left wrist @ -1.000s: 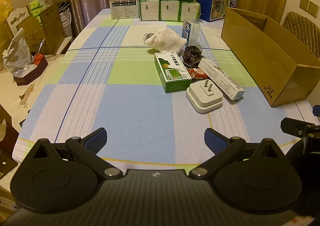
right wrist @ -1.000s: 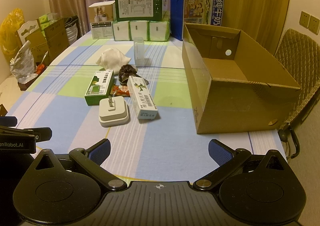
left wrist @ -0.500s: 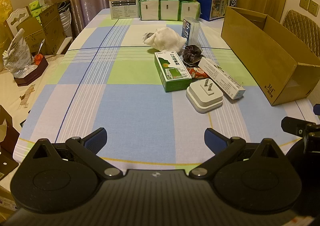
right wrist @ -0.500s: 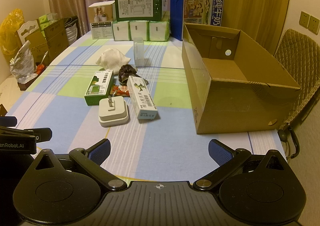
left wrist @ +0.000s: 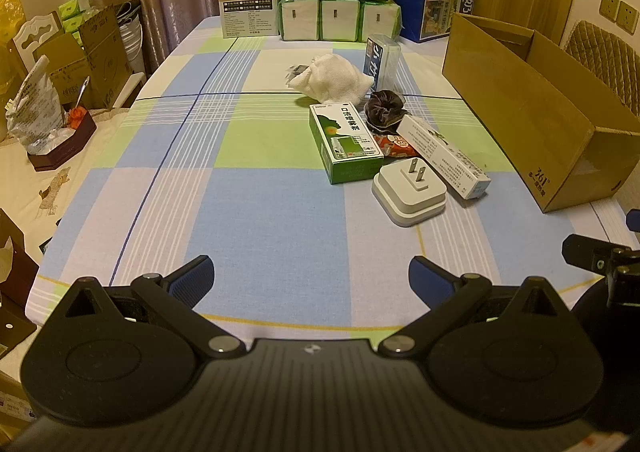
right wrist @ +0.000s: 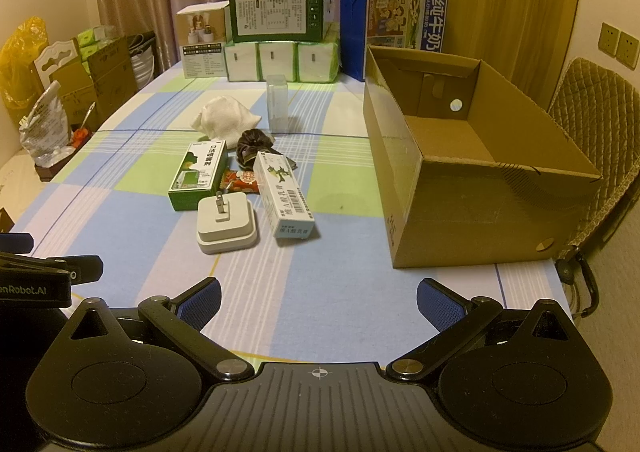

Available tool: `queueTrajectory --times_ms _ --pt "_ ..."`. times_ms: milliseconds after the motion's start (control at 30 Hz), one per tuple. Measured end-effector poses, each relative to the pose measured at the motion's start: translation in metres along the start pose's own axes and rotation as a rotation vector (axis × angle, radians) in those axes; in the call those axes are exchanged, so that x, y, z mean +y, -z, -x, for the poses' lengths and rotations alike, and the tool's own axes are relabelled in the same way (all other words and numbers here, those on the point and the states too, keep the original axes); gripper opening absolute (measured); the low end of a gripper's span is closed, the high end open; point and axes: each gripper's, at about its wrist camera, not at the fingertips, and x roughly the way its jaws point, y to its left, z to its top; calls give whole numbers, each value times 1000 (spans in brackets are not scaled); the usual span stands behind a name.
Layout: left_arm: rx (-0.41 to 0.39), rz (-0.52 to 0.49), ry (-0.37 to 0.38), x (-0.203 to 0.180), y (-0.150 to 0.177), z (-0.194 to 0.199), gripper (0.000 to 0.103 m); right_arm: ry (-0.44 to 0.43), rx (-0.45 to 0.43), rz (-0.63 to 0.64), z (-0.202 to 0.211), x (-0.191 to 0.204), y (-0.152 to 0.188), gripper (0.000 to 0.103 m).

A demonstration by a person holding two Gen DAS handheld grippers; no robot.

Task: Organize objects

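A cluster lies mid-table on the checked cloth: a white plug adapter (left wrist: 409, 190) (right wrist: 226, 223), a green spray box (left wrist: 345, 140) (right wrist: 199, 173), a long white ointment box (left wrist: 443, 155) (right wrist: 283, 199), a red snack packet (left wrist: 394, 144) (right wrist: 239, 181), a dark scrunchie (left wrist: 385, 108) (right wrist: 251, 143), a white cloth (left wrist: 334, 76) (right wrist: 224, 115) and a clear upright case (left wrist: 381, 62) (right wrist: 277, 102). An open cardboard box (left wrist: 532, 107) (right wrist: 472, 167) stands to their right, nothing visible inside. My left gripper (left wrist: 310, 278) and right gripper (right wrist: 318, 302) hover open near the table's front edge, short of the cluster, holding nothing.
Stacked cartons and tissue packs (right wrist: 280, 59) line the table's far end beside a blue milk carton box (right wrist: 394, 31). A quilted chair (right wrist: 596, 119) stands right of the cardboard box. Boxes and bags (left wrist: 60, 67) crowd the left side beyond the table edge.
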Motion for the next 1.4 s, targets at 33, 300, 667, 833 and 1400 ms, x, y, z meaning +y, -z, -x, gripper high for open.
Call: queueTrajectory --times_ms 33,300,667,833,1400 --pt "2 4 3 0 0 0 102 0 0 0 0 0 0 101" --pt "22 11 16 4 -8 4 102 -22 21 -17 1 -4 -8 101" --pt "25 -201 137 5 -50 -25 102 -101 56 55 -22 0 -27 101" --pt "55 -401 252 -4 -59 -54 96 -131 91 116 -44 3 -29 96" --pt "64 -851 513 -58 -63 -127 78 -148 201 151 -96 -10 -27 70"
